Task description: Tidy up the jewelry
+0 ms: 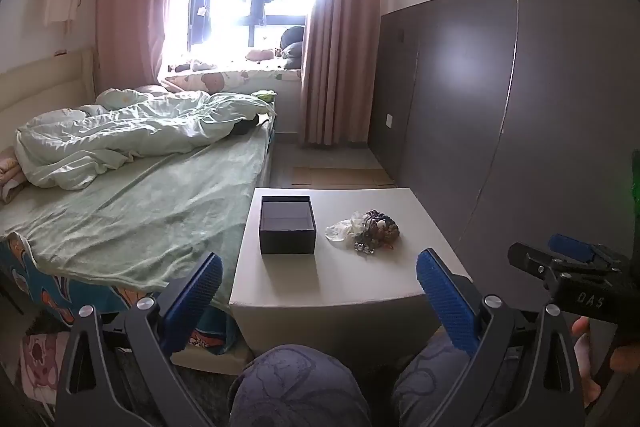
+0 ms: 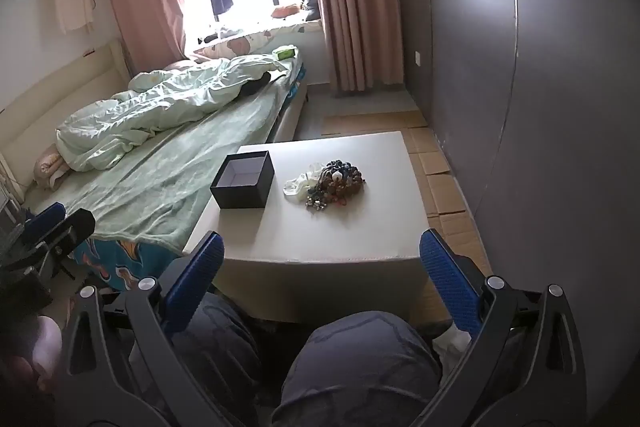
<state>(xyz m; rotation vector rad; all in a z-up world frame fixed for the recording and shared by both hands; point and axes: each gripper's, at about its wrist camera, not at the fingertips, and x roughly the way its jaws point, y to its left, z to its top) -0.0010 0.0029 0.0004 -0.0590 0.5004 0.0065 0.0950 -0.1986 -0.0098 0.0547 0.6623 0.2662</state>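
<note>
a wide bed with a pale green sheet (image 1: 132, 211) and a rumpled light quilt is filling the 9 to 11 o'clock side of both views. pink curtains (image 1: 340, 39) are hanging beside the bright window at 12 o'clock. a grey panelled wall (image 1: 500, 107) is running along the 2 to 3 o'clock side.

a low white square table (image 2: 320, 227) is standing just beside the bed, near frame centre. flattened brown cardboard (image 2: 444, 187) is lying on the floor at 3 o'clock of it.

the person's knees in grey patterned trousers (image 2: 360, 359) are sitting at 6 o'clock, close to the table's near edge.

left gripper (image 1: 320, 291) is hovering over the near edge, blue pads wide apart, holding nothing. right gripper (image 2: 322, 267) is doing the same, jaws wide apart and empty.

an open black square cardboard box (image 2: 244, 181) is resting on the table at 10 o'clock, nothing visible inside.

a tangled heap of dark beaded jewelry (image 2: 338, 183) is lying on the table at 3 o'clock of the box, apart from it, touching a crumpled clear plastic bag (image 2: 298, 187).
</note>
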